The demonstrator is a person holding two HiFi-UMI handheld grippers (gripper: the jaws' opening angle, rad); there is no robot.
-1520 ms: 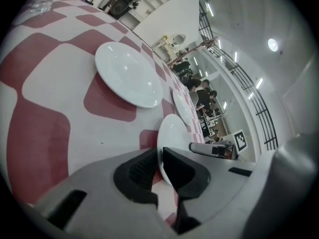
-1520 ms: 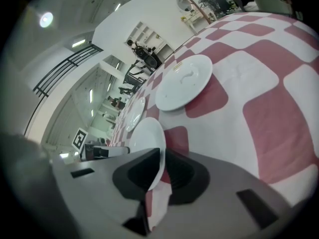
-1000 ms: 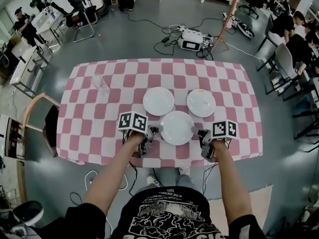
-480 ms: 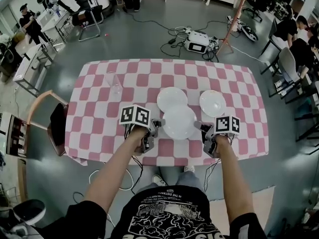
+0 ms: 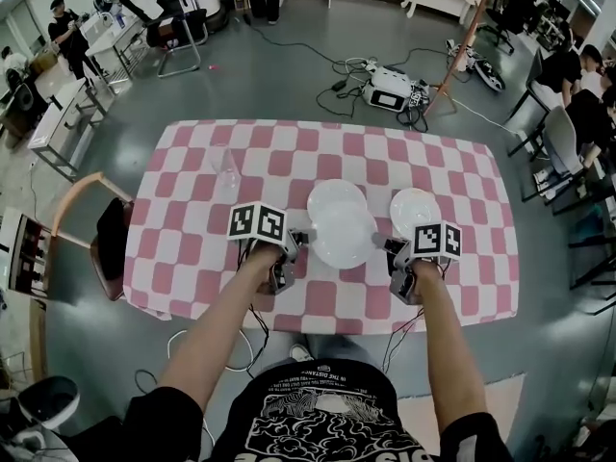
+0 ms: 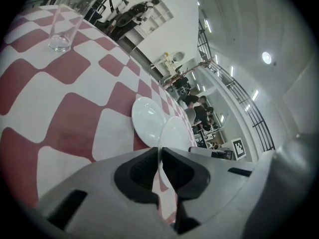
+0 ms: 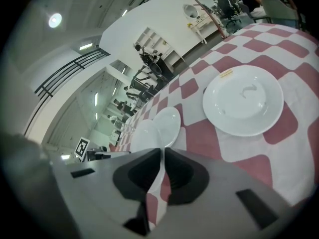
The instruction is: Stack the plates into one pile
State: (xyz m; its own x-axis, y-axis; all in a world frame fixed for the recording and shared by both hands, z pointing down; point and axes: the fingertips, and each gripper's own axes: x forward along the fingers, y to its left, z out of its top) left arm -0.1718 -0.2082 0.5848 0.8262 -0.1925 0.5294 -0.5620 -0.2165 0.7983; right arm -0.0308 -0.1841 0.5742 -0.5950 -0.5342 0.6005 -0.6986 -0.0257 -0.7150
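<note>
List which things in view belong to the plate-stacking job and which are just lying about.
Part of the job:
held plate, clamped at its rim by the left gripper and the right gripper
middle plate
right plate

Lying about:
drinking glass
chair beside the table

Bright, even indoor light from ceiling lamps (image 6: 266, 58), soft weak shadows beside the bench (image 5: 192, 258), white plate (image 5: 342, 234) nearly washed out, heavy fisheye curving, black vignette ringed both gripper views, nearest foreground was blurred, head view was sharp.
</note>
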